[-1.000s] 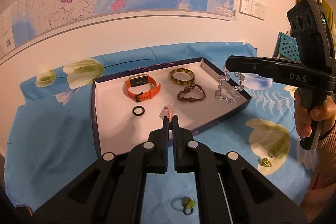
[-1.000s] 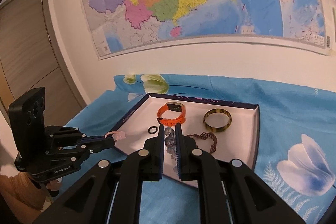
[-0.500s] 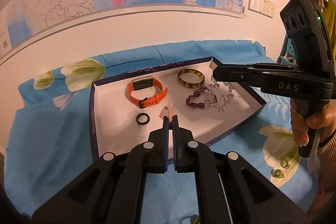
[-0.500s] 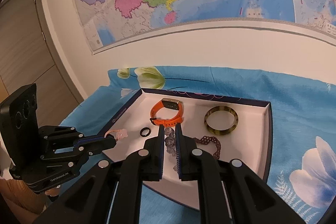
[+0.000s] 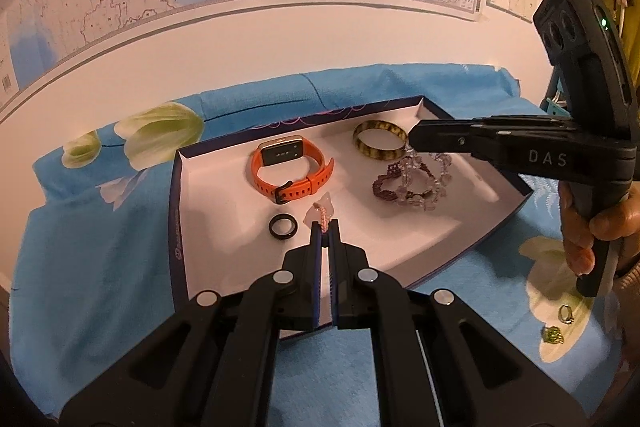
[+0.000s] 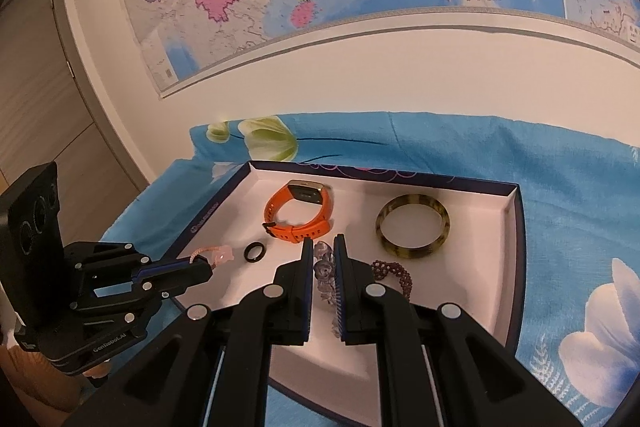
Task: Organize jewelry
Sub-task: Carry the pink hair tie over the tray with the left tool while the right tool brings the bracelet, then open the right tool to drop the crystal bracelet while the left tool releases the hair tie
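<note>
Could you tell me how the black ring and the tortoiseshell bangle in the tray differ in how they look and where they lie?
The black ring is small and plain dark, while the tortoiseshell bangle is far wider, mottled yellow and brown. The black ring lies towards the tray's near left, just below the orange watch; the tortoiseshell bangle lies by the far right corner. Both lie flat on the white floor, held by neither claw.

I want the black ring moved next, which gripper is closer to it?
Left. The left gripper, shut on a pink charm, hangs just right of the black ring. The right gripper, holding a crystal bead bracelet, is farther right.
</note>
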`<state>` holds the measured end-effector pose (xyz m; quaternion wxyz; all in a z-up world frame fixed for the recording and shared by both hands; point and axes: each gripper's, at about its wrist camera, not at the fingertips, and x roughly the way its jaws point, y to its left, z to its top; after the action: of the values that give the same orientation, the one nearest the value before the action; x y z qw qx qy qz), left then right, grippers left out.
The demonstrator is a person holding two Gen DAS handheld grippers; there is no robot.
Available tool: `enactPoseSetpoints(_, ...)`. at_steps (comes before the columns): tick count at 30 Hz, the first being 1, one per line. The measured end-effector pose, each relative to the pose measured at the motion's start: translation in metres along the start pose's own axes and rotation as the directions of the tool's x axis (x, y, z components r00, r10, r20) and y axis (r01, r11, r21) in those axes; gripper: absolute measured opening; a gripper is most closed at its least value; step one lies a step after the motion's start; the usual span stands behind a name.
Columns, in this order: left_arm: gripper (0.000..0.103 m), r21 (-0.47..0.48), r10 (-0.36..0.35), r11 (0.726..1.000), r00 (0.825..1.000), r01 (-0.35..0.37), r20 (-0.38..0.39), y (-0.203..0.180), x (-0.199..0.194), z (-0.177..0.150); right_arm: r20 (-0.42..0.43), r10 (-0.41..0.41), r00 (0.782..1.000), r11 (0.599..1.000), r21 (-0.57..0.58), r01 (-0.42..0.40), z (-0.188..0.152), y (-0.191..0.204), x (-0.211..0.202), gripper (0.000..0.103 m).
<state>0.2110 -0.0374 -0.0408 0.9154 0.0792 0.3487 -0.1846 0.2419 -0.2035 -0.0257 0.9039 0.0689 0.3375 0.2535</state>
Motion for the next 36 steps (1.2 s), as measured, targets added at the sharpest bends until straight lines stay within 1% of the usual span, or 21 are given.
enactPoseSetpoints(8,0.004,0.007,0.019,1.000,0.999,-0.018,-0.040,0.001,0.015,-0.002,-0.004,-0.025,1.000,1.000,0.013,0.025,0.003,-0.007,0.007,0.008)
enactPoseSetpoints(14,0.004,0.007,0.019,1.000,0.997,-0.019,-0.073,0.001,0.025,-0.003,-0.012,-0.044,0.999,0.999,0.026,0.044,0.003,-0.012,0.011,0.009)
enactPoseSetpoints(19,0.008,-0.008,0.000,1.000,0.995,-0.001,-0.102,0.003,0.033,-0.004,-0.014,-0.068,0.998,0.997,0.042,0.069,0.003,-0.017,0.011,0.010)
enactPoseSetpoints(20,0.010,-0.014,0.004,1.000,0.995,-0.005,-0.101,0.004,0.033,-0.005,-0.011,-0.074,0.997,0.996,0.045,0.075,0.003,-0.018,0.009,0.010)
enactPoseSetpoints(22,0.011,-0.028,-0.005,1.000,0.995,0.002,-0.100,0.006,0.032,-0.005,0.000,-0.081,0.997,0.996,0.049,0.080,0.003,-0.019,0.005,0.011)
enactPoseSetpoints(25,0.017,-0.040,0.002,0.999,0.997,-0.005,-0.075,0.008,0.023,-0.003,0.015,-0.081,0.997,0.995,0.056,0.080,0.003,-0.019,-0.002,0.011)
enactPoseSetpoints(27,0.028,-0.049,0.007,0.999,0.999,-0.009,-0.050,0.008,0.013,-0.002,0.024,-0.081,0.996,0.995,0.060,0.080,0.002,-0.019,-0.010,0.012)
enactPoseSetpoints(29,0.029,-0.048,0.022,0.999,1.000,-0.023,-0.016,0.008,0.000,-0.001,0.033,-0.075,0.997,0.996,0.057,0.073,0.000,-0.016,-0.019,0.014)
enactPoseSetpoints(31,0.035,-0.047,0.014,0.999,1.000,-0.013,0.023,0.008,-0.017,-0.002,0.042,-0.069,0.997,0.997,0.049,0.067,-0.003,-0.011,-0.029,0.021)
enactPoseSetpoints(32,0.037,-0.044,0.013,0.999,0.999,-0.011,0.042,0.007,-0.027,-0.003,0.050,-0.063,0.997,0.997,0.038,0.061,-0.006,-0.007,-0.038,0.022)
enactPoseSetpoints(36,0.042,-0.030,0.005,1.000,0.996,-0.003,0.085,0.006,-0.054,-0.014,0.056,-0.040,0.998,0.999,0.000,0.040,-0.021,0.006,-0.063,0.032)
